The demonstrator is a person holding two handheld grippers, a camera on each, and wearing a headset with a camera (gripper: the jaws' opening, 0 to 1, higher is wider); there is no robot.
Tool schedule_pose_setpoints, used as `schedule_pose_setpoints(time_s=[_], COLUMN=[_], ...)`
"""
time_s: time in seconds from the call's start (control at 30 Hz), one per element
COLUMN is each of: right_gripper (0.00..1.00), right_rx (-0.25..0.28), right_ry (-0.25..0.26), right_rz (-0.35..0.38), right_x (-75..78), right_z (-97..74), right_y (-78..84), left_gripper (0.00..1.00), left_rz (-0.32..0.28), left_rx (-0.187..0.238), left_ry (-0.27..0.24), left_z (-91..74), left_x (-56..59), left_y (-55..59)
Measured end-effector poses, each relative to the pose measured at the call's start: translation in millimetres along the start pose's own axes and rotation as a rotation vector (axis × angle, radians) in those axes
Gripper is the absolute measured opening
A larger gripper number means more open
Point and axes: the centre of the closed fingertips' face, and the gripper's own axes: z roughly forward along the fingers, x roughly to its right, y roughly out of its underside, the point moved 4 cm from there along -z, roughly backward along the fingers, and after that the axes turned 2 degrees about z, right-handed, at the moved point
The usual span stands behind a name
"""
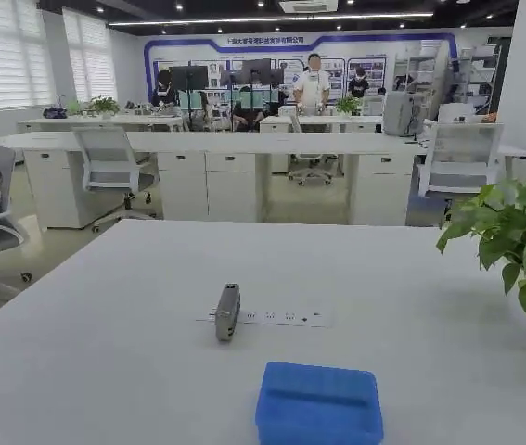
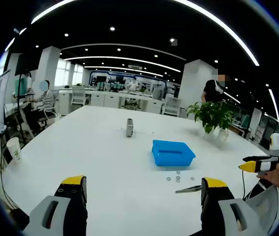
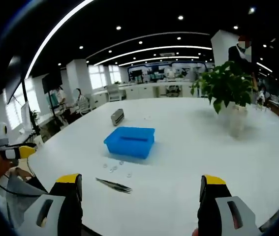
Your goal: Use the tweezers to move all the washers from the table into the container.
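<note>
Head view first: blue rectangular plastic container (image 1: 318,403) sitting on the white table (image 1: 105,362) at the near edge of the shot, with a small grey metal box (image 1: 228,311) parked on a white power strip (image 1: 276,318) just behind it and a green leafy plant (image 1: 513,236) off to the container's right. Over to the left gripper view: left gripper (image 2: 143,189) with jaws spread wide, held well back from the container. A handful of little silver ring washers (image 2: 178,177) scattered just in front of the container, slim metal tweezers (image 2: 188,188) lying flat right beside them, on the side away from the container. Right gripper view next: right gripper (image 3: 140,189) gaping wide too, container ahead and a bit left, washers loose on the table near its front edge, tweezers just past them toward the jaws but apart from both.
</note>
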Motion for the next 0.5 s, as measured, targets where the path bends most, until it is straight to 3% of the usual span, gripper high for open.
schedule_pose_setpoints(time_s=[0.1,0.23,0.4,0.5], right_gripper=[0.99,0.99,0.99,0.99], right_rx=[0.001,0.007,0.006,0.006], right_ry=[-0.011,-0.025,-0.017,-0.018], right_rz=[-0.003,0.009,-0.017,-0.016], right_x=[-2.2,-4.6,-3.2,-1.8], right_z=[1.5,2.3,1.5,1.5], right_y=[-0.5,-1.5,-2.4,-2.1], left_gripper=[0.99,0.99,0.99,0.99], left_rz=[0.017,0.018,-0.027,-0.021], left_rx=[0.016,0.063,0.11,0.109], left_ry=[0.015,-0.041,-0.043,-0.043], left_z=[-1.0,-4.5,-6.1,-5.1], left_x=[2.9,-1.9,-7.9,-8.4], left_y=[-1.7,-9.9,-18.9,-19.0])
